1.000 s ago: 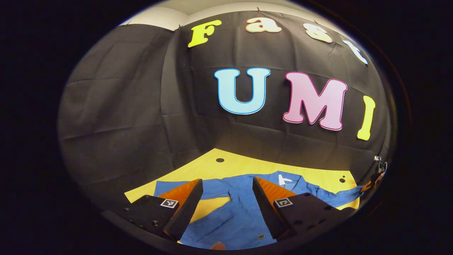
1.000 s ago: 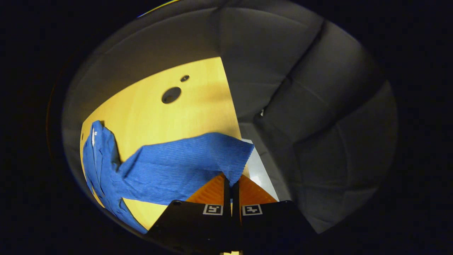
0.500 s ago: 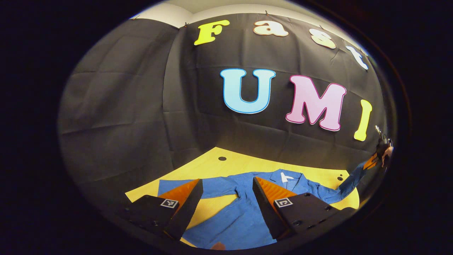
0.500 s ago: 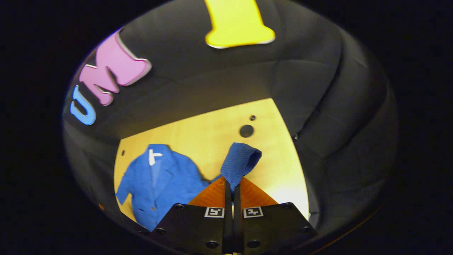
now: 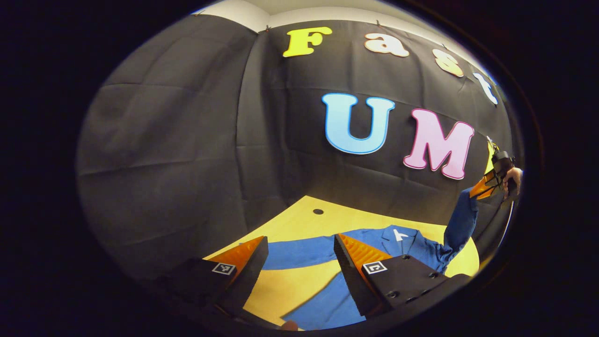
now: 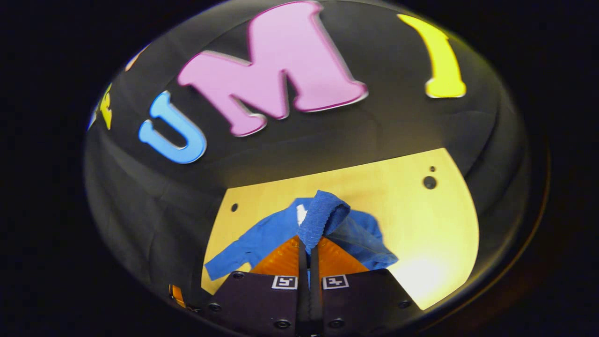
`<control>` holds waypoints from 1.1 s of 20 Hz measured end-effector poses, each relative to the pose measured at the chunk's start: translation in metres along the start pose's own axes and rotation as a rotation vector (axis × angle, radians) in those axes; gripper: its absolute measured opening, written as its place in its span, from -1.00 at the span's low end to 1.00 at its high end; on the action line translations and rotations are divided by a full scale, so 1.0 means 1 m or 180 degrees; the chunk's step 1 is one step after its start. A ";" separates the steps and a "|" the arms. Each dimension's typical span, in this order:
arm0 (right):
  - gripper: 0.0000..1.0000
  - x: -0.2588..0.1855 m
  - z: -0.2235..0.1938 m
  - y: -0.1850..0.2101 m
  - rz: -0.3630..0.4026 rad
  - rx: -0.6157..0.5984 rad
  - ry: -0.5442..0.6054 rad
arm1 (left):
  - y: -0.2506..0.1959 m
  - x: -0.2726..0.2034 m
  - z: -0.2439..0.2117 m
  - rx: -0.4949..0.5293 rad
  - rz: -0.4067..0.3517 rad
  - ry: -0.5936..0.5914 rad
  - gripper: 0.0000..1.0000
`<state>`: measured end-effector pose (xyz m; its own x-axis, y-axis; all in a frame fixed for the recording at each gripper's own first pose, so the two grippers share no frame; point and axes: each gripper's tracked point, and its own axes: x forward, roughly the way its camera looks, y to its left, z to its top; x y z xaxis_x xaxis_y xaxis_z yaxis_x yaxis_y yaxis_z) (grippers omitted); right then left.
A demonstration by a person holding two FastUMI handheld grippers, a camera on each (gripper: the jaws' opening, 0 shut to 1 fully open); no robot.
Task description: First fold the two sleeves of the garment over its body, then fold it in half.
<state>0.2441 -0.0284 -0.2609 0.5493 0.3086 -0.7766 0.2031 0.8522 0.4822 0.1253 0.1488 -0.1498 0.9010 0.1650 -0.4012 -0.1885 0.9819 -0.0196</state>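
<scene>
While pinched, ribbed blue sleeve (image 6: 323,217).

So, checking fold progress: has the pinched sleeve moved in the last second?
Yes. The right gripper has lifted the sleeve off the table and swung it above the jacket body.

Warm overhead light is brightening the yellow table (image 6: 421,224), glaring into a pale washed patch at its near right edge. The black wall cloth (image 5: 164,140) around the table is staying dim. Fisheye distortion is bending the table's edges into curves, and slight blur is softening the right gripper view.
</scene>
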 end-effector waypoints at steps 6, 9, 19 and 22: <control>-0.91 0.117 -0.101 0.081 0.0149 -0.0180 0.0603 | 0.077 -0.017 -0.016 0.0016 0.0349 0.0109 0.62; -0.91 0.172 -0.143 0.101 0.0198 -0.0028 0.0865 | 0.104 -0.026 -0.026 -0.0049 0.0501 0.0174 0.61; 0.25 0.252 -0.193 0.148 0.0511 0.0313 0.1042 | 0.143 -0.023 -0.050 -0.0206 0.0720 0.0519 0.65; 0.72 0.237 -0.181 0.148 0.0593 0.0253 0.0996 | 0.140 0.003 -0.049 -0.0257 0.0632 0.0580 0.63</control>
<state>0.2581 0.2469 -0.4471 0.3108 0.5801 -0.7529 0.1920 0.7375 0.6475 0.0827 0.2820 -0.1985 0.7596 0.3267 -0.5624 -0.3915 0.9202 0.0058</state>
